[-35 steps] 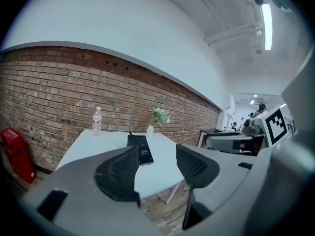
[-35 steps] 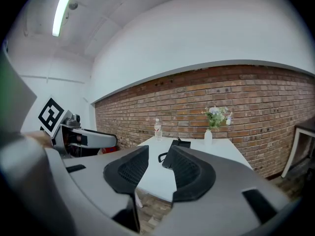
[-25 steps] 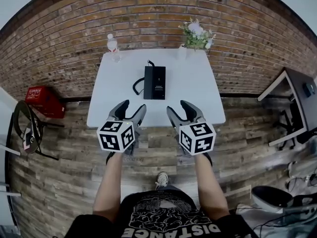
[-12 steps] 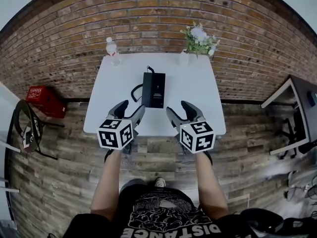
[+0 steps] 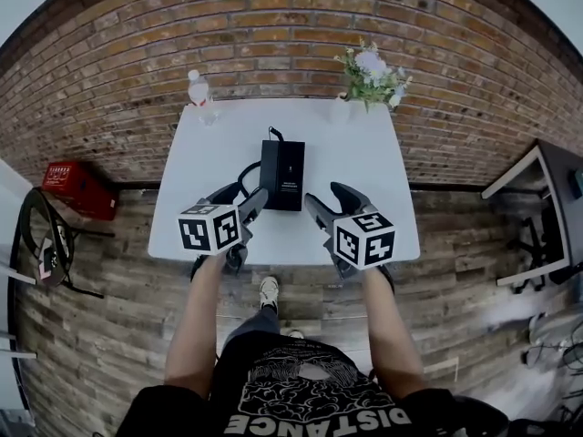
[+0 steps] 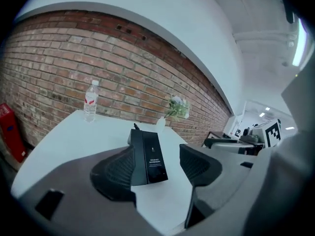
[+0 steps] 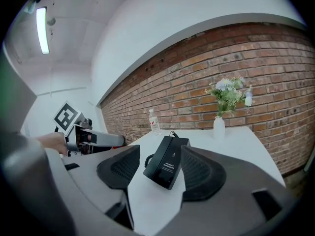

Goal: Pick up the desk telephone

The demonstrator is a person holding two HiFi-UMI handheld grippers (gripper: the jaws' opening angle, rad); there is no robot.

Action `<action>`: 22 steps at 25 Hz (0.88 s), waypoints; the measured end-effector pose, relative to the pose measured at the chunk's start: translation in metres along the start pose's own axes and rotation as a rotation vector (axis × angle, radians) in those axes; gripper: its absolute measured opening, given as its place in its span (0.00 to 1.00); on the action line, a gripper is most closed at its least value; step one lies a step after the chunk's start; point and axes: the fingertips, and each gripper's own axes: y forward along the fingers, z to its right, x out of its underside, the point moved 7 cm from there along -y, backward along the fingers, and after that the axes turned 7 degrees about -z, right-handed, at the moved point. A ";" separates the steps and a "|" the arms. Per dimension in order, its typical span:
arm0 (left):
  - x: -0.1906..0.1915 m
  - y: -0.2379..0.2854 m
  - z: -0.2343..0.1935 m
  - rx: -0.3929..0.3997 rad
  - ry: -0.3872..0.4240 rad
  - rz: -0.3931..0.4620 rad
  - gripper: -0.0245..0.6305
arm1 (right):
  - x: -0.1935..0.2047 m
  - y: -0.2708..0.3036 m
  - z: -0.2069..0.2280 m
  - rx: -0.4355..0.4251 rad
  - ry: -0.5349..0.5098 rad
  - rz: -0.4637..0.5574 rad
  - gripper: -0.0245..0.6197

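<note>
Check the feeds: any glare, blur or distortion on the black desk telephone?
Head view: fisheye bows the red brick wall; black desk telephone sharp, evenly lit. Left gripper view: telephone crisp, near jaws soft, dark corners. Right gripper view: ceiling strip light flares, telephone clear.

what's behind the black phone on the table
Behind the desk telephone, at the table's far edge: a water bottle left, a vase of flowers right, then brick wall. A cord leaves its far end. What lies beneath it is hidden.
</note>
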 end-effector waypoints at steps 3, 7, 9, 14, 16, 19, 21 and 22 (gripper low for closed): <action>-0.001 0.025 -0.017 0.044 -0.046 -0.058 0.44 | 0.000 0.022 0.013 -0.014 0.029 -0.031 0.42; -0.004 0.059 -0.038 0.108 -0.081 -0.123 0.44 | 0.001 0.055 0.032 -0.039 0.079 -0.086 0.42; -0.003 0.075 -0.049 0.141 -0.097 -0.164 0.44 | 0.003 0.072 0.040 -0.065 0.112 -0.115 0.43; -0.001 0.111 -0.077 0.222 -0.173 -0.224 0.44 | 0.014 0.107 0.058 -0.105 0.185 -0.181 0.45; -0.002 0.122 -0.086 0.257 -0.200 -0.234 0.44 | 0.019 0.120 0.064 -0.108 0.201 -0.214 0.45; 0.000 0.137 -0.098 0.299 -0.223 -0.272 0.44 | 0.024 0.138 0.069 -0.131 0.249 -0.242 0.46; 0.001 0.145 -0.103 0.328 -0.227 -0.296 0.47 | 0.027 0.150 0.072 -0.149 0.279 -0.261 0.46; 0.001 0.148 -0.105 0.344 -0.228 -0.305 0.47 | 0.029 0.155 0.073 -0.154 0.290 -0.272 0.47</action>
